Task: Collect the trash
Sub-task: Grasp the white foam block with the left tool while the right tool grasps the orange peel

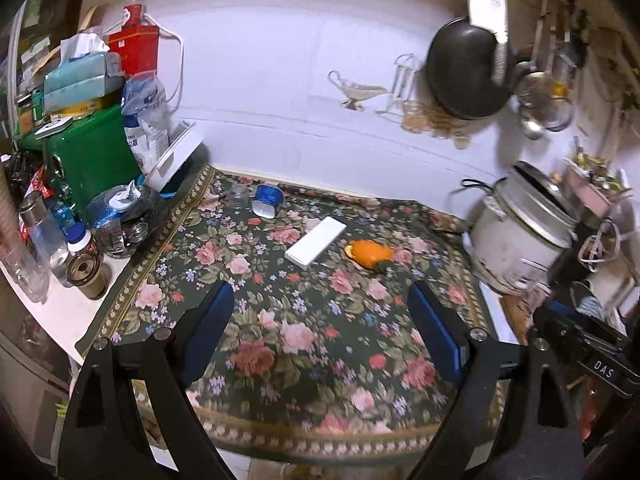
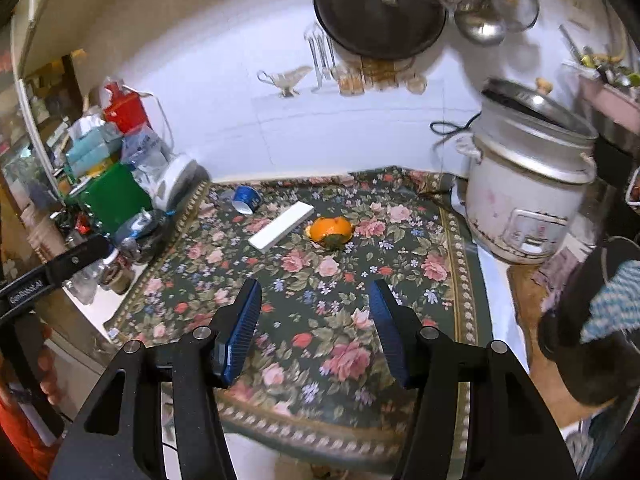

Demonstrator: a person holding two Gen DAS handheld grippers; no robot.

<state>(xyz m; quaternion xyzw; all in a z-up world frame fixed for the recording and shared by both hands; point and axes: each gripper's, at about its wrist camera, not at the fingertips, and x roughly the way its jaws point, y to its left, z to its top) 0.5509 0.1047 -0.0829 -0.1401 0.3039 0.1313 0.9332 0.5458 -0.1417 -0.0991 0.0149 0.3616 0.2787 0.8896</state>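
On the floral tablecloth [image 1: 304, 320] [image 2: 332, 308] lie an orange peel [image 1: 368, 254] [image 2: 330, 231], a flat white box [image 1: 315, 242] [image 2: 281, 226] and a tipped blue cup [image 1: 267, 199] [image 2: 246, 199]. A small clear glass [image 1: 239, 195] stands left of the cup. My left gripper [image 1: 322, 304] hovers over the cloth's near half, jaws wide open and empty. My right gripper [image 2: 315, 300] also hangs above the cloth short of the peel, jaws apart with nothing between them.
A white rice cooker [image 1: 520, 240] [image 2: 524, 200] stands at the right edge. Bottles, a green box [image 1: 92, 160], tissue packs and bags crowd the left side. A black pan [image 2: 376, 12] and ladles hang on the white wall. The other gripper's body shows at each frame's edge.
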